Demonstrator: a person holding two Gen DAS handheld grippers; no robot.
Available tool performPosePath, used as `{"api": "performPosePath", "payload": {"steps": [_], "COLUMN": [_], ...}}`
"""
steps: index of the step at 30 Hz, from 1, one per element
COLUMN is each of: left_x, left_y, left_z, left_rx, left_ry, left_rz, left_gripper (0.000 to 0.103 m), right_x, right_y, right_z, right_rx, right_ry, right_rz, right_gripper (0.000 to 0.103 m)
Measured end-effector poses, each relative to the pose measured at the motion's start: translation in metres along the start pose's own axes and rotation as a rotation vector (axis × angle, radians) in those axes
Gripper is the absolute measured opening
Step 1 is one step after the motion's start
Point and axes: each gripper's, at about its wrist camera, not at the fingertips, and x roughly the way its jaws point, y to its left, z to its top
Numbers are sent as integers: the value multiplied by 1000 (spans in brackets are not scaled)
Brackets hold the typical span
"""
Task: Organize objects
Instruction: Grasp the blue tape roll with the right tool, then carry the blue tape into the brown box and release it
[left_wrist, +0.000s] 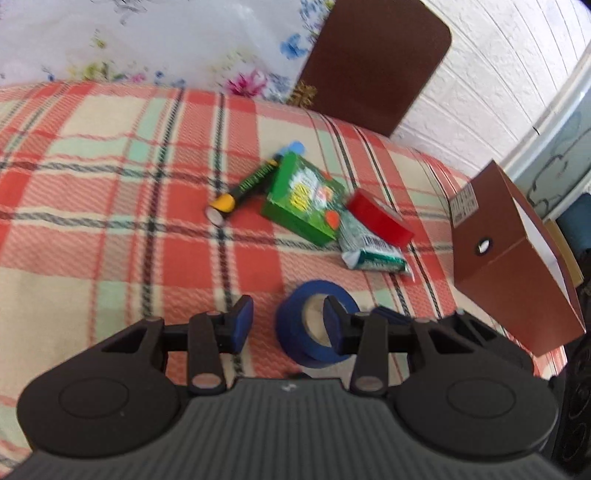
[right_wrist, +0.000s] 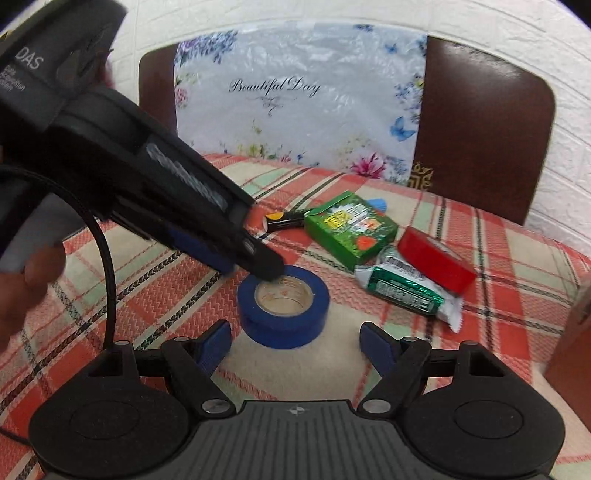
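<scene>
Blue tape roll (right_wrist: 283, 312), cardboard core

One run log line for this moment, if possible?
left gripper: one finger inside blue tape roll, jaws not clamped | right gripper: open, empty, near roll | brown box: at cloth edge

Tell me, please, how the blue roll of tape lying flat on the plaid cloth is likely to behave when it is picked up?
The blue roll of tape looks like a stiff ring, so it should probably keep its shape under a pinch. Lying flat on the plaid cloth, it seems unlikely to roll; tipped onto its edge, it might. With one finger of the left claw inside its cardboard core, it may hang tilted.
</scene>
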Motion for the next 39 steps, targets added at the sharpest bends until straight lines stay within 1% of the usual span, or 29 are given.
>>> {"api": "performPosePath", "payload": {"steps": [1,3,4,5,7,8,11,13,15,20,23,25,29,32,36,38,39], "left_x": [2,3,4,5,5,5,4,1,-5,-20,-24,-19,10,35,61,70,74], "left_y": [-1,-3,-2,1,4,4,-4,-8,-20,-85,-132,-164,-219,-251,-281,-291,-293], "left_z": [-1,-2,-3,-2,-2,-2,5,15,29,60,70,69,57,46,42,42,42], "left_rx": [15,34,30,21,9,13,52,64,103,273,350,389,454,496,541,546,549], "left_ry": [-5,-9,-9,-6,-6,-6,8,10,-10,-93,-136,-142,-115,-77,-62,-66,-75], "left_rz": [3,13,12,6,-3,0,11,-17,-45,-59,-105,-142,-191,-198,-176,-148,-126], "left_gripper": [43,36,28,24,20,20,19,19,19,19,19,19,19,19,20,23,26], "right_x": [2,5,7,7,8,7,4,0,-9,-41,-70,-90,-119,-130,-133,-128,-125], "right_y": [0,-2,-3,-3,-1,2,10,5,0,-24,-47,-66,-107,-134,-166,-178,-182], "right_z": [0,1,1,1,1,1,0,3,8,29,34,29,6,-15,-34,-36,-37], "right_rx": [4,23,30,32,24,11,-33,-16,-20,-60,-62,-45,35,98,193,234,247], "right_ry": [0,0,-3,-5,-13,-18,-37,-62,-117,-240,-309,-338,-337,-320,-307,-312,-314], "right_rz": [3,13,16,17,21,27,-4,-21,-59,-196,-295,-359,-451,-494,-511,-517,-527], "right_gripper": [74,74,73,72,59,54,54,54,54,54,55,55,55,55,56,59,62]}}
